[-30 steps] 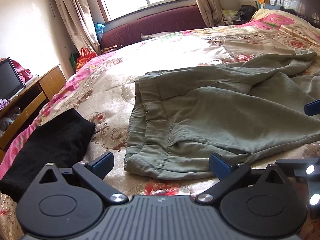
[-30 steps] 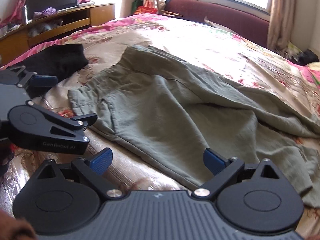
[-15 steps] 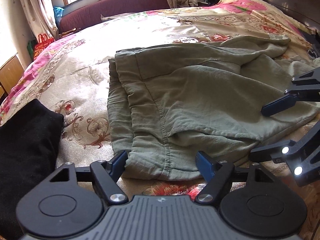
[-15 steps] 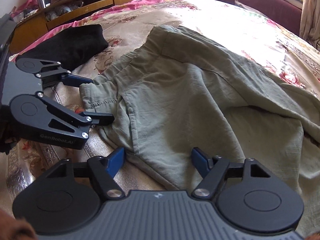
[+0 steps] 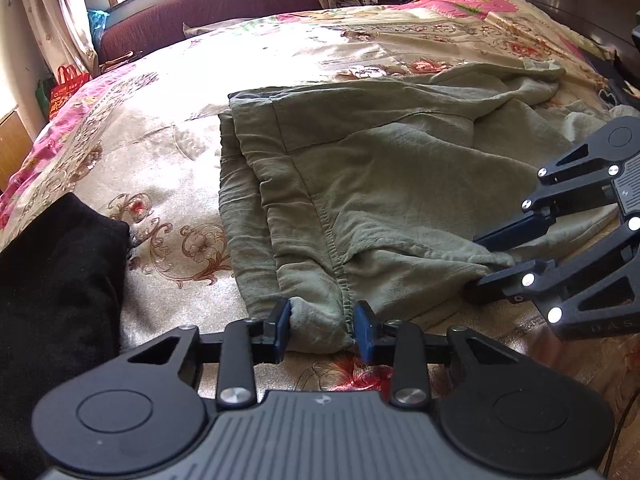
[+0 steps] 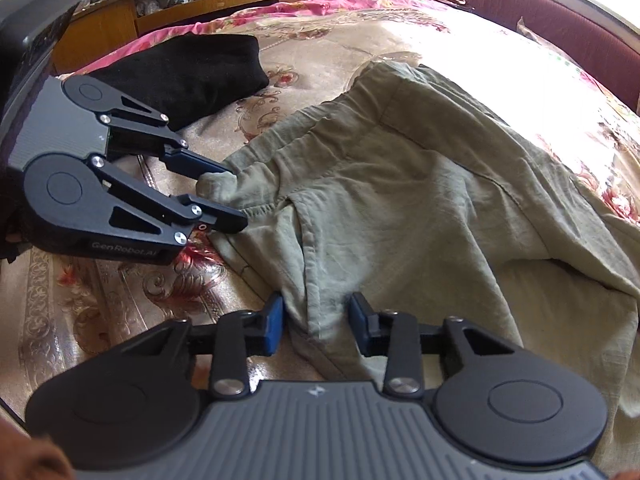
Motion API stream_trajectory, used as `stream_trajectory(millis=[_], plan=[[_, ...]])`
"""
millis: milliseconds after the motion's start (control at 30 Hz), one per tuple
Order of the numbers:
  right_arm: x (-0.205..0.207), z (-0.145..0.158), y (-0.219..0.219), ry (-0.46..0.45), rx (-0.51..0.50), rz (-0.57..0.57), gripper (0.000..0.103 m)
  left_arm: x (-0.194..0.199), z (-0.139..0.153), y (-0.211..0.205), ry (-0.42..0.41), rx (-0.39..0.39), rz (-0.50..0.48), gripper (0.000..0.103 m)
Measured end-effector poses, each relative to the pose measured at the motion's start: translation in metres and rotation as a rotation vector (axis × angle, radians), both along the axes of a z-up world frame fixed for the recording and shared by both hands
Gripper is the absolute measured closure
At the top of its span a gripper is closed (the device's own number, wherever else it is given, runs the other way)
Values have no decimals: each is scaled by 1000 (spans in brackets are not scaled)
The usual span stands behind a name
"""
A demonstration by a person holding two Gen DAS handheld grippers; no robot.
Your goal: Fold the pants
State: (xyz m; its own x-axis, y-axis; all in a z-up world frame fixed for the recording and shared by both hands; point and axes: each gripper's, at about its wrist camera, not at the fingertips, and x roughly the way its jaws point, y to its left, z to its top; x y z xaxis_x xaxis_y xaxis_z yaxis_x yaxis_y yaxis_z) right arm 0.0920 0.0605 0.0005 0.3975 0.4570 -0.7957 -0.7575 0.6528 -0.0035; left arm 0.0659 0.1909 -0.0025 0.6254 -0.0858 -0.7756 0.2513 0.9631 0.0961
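Observation:
Olive-green pants [image 5: 380, 184] lie spread on the floral bedspread [image 5: 168, 152], waistband toward the near edge. My left gripper [image 5: 322, 330] has its jaws partly closed around the near corner of the waistband, with cloth between the blue pads. It also shows in the right wrist view [image 6: 222, 196], fingers on either side of a bunched fold. My right gripper [image 6: 316, 326] straddles the near side edge of the pants [image 6: 400, 208], jaws partly closed with cloth between them. It also shows in the left wrist view [image 5: 492, 260].
A folded black garment [image 5: 52, 292] lies on the bed left of the pants, also in the right wrist view [image 6: 188, 72]. A maroon sofa [image 5: 208, 12] stands beyond the bed under the window. A wooden TV cabinet [image 6: 180, 4] stands at the side.
Both grippers have moved forward onto the near edge of the pants. Their jaws have narrowed from wide open and now have cloth between them.

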Motion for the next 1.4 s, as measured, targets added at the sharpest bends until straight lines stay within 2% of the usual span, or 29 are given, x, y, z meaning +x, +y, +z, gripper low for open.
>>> stream_trajectory(millis=[33,67,167,233,300,400,467,500,533,567,667,833,967,1033,1200,1300,1400], plan=[[-2,3,1,1,8,-2,85,-3,3,1,-9,-3,9,63],[-4,7,2,14,31,-2,91,-7,6,3,-21,-3,22,70],[-12,19,4,64,108,15,92,-21,19,21,-52,-15,92,76],[-19,20,13,79,127,42,92,-32,21,39,-44,-38,157,77],[-24,13,28,96,129,75,92,-38,15,48,-30,-23,206,77],[-27,-3,49,113,77,95,86,-41,6,54,-9,15,260,74],[-28,1,47,104,89,92,84,-43,7,53,-19,41,275,70],[-29,5,42,107,104,90,82,-43,9,52,-21,53,274,70],[-30,9,36,110,116,84,72,-43,11,50,-23,66,271,70],[-31,12,28,105,126,68,66,-45,14,48,-34,75,268,69],[-34,21,-2,92,144,-6,65,-49,24,39,-71,76,253,68],[-27,24,-81,83,168,-258,65,-53,39,2,-135,103,200,66],[-13,16,-164,58,123,-526,65,-45,41,-49,-134,41,83,64],[-7,11,-220,49,115,-708,65,-37,36,-85,-110,11,6,63],[-5,1,-352,55,218,-1118,61,-19,26,-176,-75,-34,-179,63],[-3,-7,-407,55,300,-1265,61,-13,24,-227,-62,-24,-294,61],[2,-14,-442,59,388,-1352,60,-10,23,-262,-57,4,-371,57]])
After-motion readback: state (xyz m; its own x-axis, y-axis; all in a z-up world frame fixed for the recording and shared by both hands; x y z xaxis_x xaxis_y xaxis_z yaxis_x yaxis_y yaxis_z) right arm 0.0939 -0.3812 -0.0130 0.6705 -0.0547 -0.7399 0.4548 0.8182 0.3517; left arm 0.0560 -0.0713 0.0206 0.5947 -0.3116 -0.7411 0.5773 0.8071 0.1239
